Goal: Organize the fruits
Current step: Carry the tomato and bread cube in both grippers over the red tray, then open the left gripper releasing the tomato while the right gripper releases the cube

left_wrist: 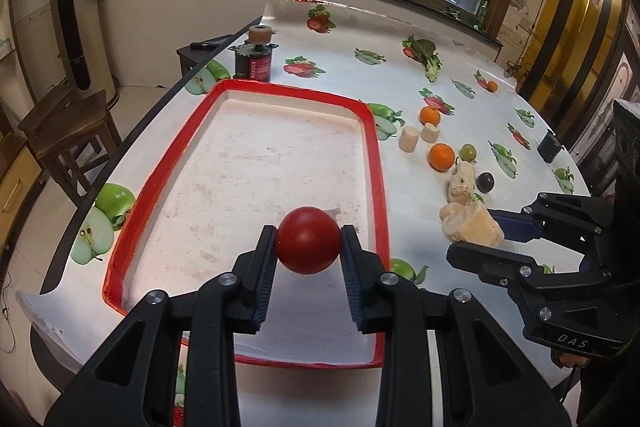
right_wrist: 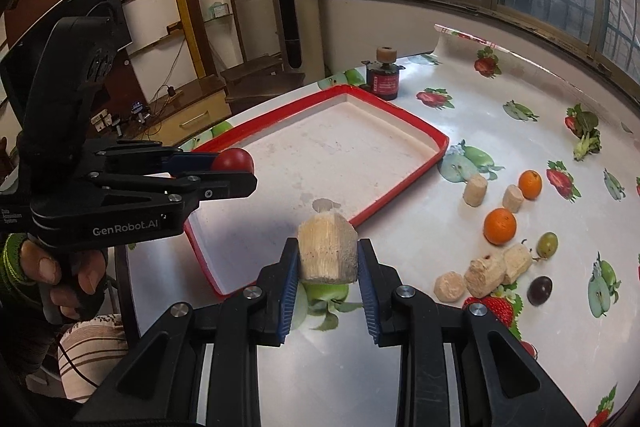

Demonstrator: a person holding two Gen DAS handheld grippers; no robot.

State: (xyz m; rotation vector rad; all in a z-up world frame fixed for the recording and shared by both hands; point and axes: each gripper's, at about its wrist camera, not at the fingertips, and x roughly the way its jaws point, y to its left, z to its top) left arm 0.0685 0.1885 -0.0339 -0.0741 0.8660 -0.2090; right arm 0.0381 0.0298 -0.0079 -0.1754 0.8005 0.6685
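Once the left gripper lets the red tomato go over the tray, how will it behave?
The tomato looks round and smooth, so it will probably roll. The red-rimmed tray should stop it. Only the fingers pinch its sides, so it may slip.

"DAS" on the right tongs; "GenRobot.AI" on the left tongs.
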